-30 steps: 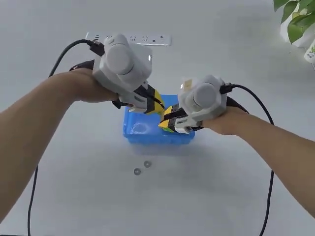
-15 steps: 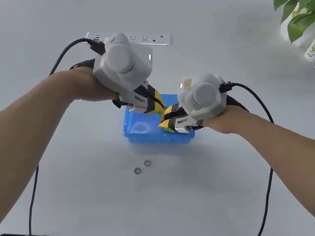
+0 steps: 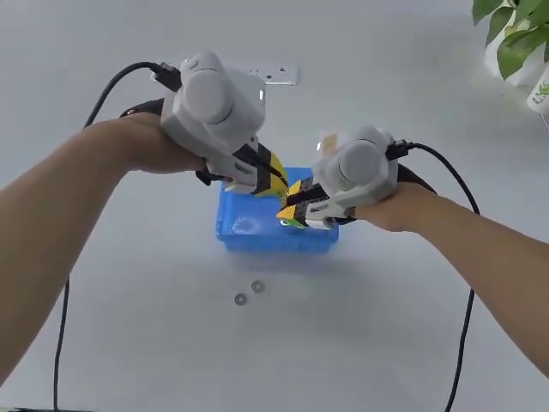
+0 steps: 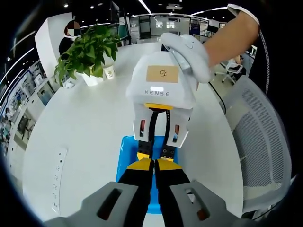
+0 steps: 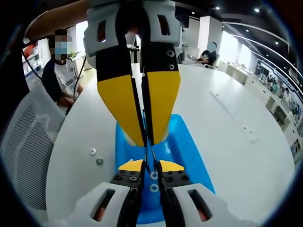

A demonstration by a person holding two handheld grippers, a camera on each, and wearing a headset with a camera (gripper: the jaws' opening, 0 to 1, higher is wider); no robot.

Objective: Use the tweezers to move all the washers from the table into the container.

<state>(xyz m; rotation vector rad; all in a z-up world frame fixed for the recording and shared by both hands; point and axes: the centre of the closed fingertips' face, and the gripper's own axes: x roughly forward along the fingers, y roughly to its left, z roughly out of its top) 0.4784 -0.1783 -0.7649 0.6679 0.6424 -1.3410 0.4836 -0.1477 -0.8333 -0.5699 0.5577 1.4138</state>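
Note:
The blue container (image 3: 249, 232) sits mid-table with both grippers above it, tip to tip. My left gripper (image 3: 276, 184) is shut on the thin dark tweezers (image 5: 146, 125), which run down between its yellow pads. My right gripper (image 5: 150, 166) faces it from below, its jaws closed in around the tweezers' lower end. Two washers (image 5: 154, 181) lie inside the container just under the tips. Two more washers (image 3: 248, 293) lie on the table in front of the container, also seen as washers (image 5: 96, 156) beside the container's left wall.
A white power strip (image 3: 270, 75) lies at the far side of the table. A potted plant (image 3: 510, 39) stands at the far right corner. Cables trail from both grippers across the table. A mesh chair (image 4: 260, 142) stands at the table's edge.
Both grippers stay over the container, joined at the tweezers. The camera has shifted a little; the washers on the table have not moved.

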